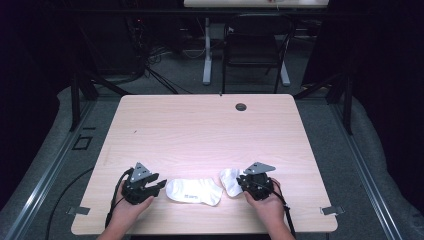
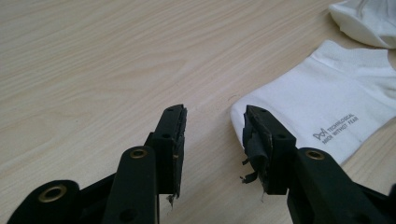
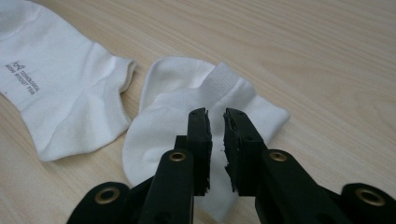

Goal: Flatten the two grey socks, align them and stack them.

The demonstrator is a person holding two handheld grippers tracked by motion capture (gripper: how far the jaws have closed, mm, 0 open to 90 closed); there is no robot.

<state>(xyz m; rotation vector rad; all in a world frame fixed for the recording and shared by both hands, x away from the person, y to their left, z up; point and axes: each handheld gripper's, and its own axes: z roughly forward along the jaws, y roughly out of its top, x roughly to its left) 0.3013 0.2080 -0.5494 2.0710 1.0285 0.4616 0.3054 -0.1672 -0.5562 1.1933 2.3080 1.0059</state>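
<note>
Two white socks lie near the front edge of the surface. The flat sock (image 1: 194, 191) is spread out smooth, with small grey writing on it. The crumpled sock (image 1: 231, 181) lies just beside it, bunched up.

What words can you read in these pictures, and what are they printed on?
"TECHNOLOGICAL MIDE WITHOUT FEAR", in small grey print beside a little logo, on the flat white sock; the middle word is tiny, so "MIDE" is my best reading.
The same print shows upside down in the right gripper view, too small to read beyond "WITHOUT FEAR".
In the high view it is only a grey smudge: unreadable.
The folded white sock shows no writing.
</note>
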